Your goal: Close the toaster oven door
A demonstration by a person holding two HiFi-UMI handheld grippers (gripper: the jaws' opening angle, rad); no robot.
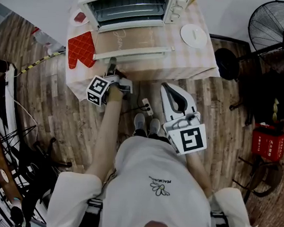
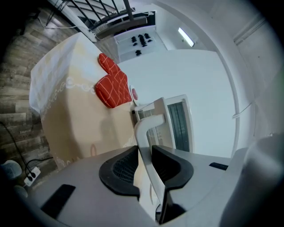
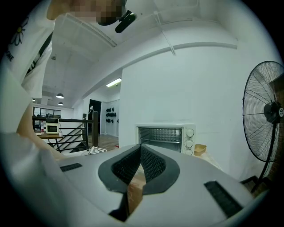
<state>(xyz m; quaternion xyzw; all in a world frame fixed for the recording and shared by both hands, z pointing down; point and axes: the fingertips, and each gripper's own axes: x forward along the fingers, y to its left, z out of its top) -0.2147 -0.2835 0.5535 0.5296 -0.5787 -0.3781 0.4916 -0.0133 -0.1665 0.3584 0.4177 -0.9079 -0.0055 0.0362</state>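
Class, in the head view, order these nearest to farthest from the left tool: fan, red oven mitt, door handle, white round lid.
1. door handle, gripped by the left tool.
2. red oven mitt, table's left.
3. white round lid, table's right.
4. fan, far right.

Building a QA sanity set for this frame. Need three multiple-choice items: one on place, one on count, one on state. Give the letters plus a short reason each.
1. In the head view, relative to the toaster oven, the oven mitt lies:
A) on its roof
B) on the table, by its left front corner
C) on the floor

2. The oven front carries how many knobs:
A) one
B) three
C) five

3. The oven door is:
A) shut
B) taken off
C) swung down open, its handle between the left tongs

Answers:
1 B: the mitt rests on the table top beside the oven.
2 B: three sit stacked in the right gripper view.
3 C: the oven's inside is open to view and the tongs clamp the handle.
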